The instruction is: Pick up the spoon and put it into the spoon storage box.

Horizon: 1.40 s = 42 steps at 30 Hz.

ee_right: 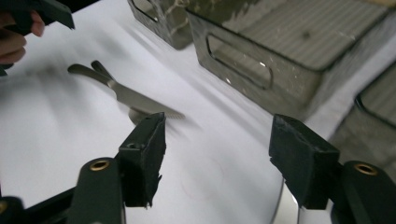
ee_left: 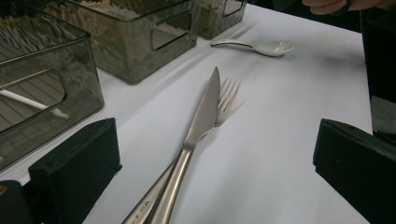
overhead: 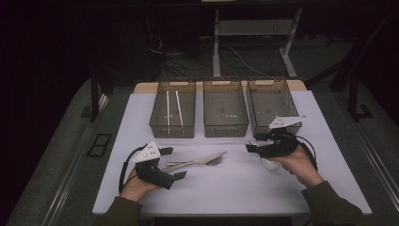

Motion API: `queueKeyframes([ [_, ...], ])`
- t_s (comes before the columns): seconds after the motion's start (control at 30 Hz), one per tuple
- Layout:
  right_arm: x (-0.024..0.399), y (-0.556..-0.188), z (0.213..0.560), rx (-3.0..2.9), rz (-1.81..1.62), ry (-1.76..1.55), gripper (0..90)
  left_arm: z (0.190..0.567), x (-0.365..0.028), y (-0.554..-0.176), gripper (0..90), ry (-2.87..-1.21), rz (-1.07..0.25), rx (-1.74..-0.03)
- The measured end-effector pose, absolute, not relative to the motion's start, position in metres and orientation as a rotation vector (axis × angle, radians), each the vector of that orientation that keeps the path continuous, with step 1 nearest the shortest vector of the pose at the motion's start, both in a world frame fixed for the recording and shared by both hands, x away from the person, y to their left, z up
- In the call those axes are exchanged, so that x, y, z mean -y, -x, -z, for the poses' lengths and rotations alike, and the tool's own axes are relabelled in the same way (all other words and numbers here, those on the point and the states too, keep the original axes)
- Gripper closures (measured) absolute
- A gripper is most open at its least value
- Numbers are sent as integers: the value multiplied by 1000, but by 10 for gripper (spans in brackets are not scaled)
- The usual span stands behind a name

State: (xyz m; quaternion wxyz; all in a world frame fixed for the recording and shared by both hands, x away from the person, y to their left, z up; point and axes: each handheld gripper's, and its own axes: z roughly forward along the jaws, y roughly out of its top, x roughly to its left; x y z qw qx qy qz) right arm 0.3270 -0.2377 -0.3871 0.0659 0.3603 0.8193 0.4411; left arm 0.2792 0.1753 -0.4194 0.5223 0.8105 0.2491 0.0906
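A steel knife [overhead: 202,159] lies across a fork [overhead: 217,162] in the middle of the white table; in the left gripper view the knife [ee_left: 203,116] and the fork [ee_left: 229,95] run up between my jaws. My left gripper [overhead: 174,163] [ee_left: 215,140] rests at the front left, open, just left of their handles. A white spoon [overhead: 269,164] [ee_left: 261,46] lies on the right. My right gripper [overhead: 254,142] [ee_right: 223,140] hovers over it, open, with nothing between the pads; a pale sliver of the spoon [ee_right: 282,205] shows beside the right jaw.
Three clear grey bins stand in a row at the back: the left bin [overhead: 172,128] holds two white sticks [overhead: 167,108], while the middle bin [overhead: 226,128] and the right bin [overhead: 256,120] look bare inside. The right gripper is close to the right bin's front wall.
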Motion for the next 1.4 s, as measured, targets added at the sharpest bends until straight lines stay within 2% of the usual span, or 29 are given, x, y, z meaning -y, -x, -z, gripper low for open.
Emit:
queueKeyframes([
  [0.2,254,-319,400,-2475,-1283,-1139,294,419,-175,-279,0,-1939,-213,-600],
  [0.37,268,-316,404,-2454,-1267,-1206,296,419,-175,-278,0,-1937,-211,-601],
  [0.83,288,-328,429,-2446,-1207,-1377,470,420,-174,-277,0,-1941,-214,-601],
  [1.4,282,-337,442,-2516,-1147,-1405,602,420,-173,-277,5,-1943,-209,-603],
])
